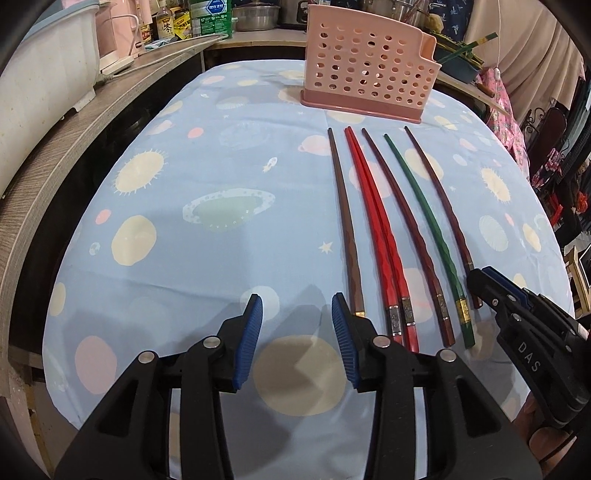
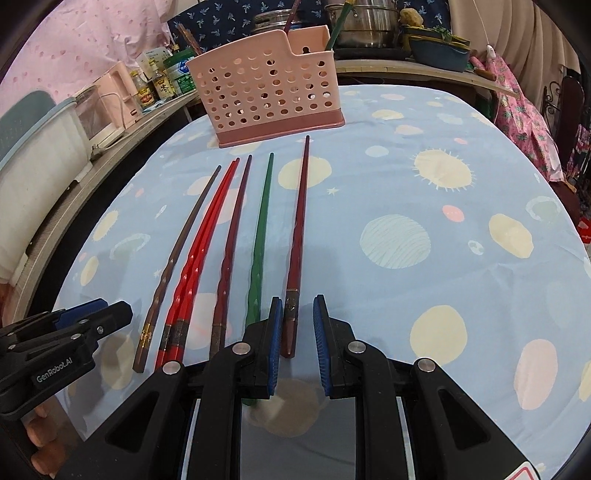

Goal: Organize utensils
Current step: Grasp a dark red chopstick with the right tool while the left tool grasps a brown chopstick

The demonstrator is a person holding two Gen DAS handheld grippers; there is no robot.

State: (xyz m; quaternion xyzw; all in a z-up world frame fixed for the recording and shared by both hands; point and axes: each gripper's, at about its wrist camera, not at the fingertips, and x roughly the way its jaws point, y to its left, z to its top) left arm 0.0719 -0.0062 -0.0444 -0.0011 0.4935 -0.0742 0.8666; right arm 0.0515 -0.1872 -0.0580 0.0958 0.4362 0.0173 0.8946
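Several chopsticks lie side by side on the blue tablecloth: a brown one point(image 1: 342, 221) point(image 2: 184, 247), a red pair point(image 1: 376, 229) point(image 2: 201, 247), a dark maroon one point(image 1: 406, 229) point(image 2: 231, 243), a green one point(image 1: 424, 225) point(image 2: 260, 236) and a second maroon one point(image 1: 439, 206) point(image 2: 298, 236). A pink perforated holder point(image 1: 365, 70) point(image 2: 266, 99) stands beyond their tips. My left gripper point(image 1: 297, 325) is open and empty, left of the brown chopstick's handle. My right gripper point(image 2: 297, 328) point(image 1: 484, 291) is open, its jaws either side of the rightmost maroon chopstick's handle end, not closed on it.
A wooden counter point(image 1: 74, 147) runs along the table's left side with a white appliance point(image 1: 40, 81), bottles point(image 2: 155, 88) and a cable. Pots point(image 2: 362, 22) and a blue dish point(image 2: 439, 51) sit behind the holder. The tablecloth point(image 2: 443, 221) extends to the right of the chopsticks.
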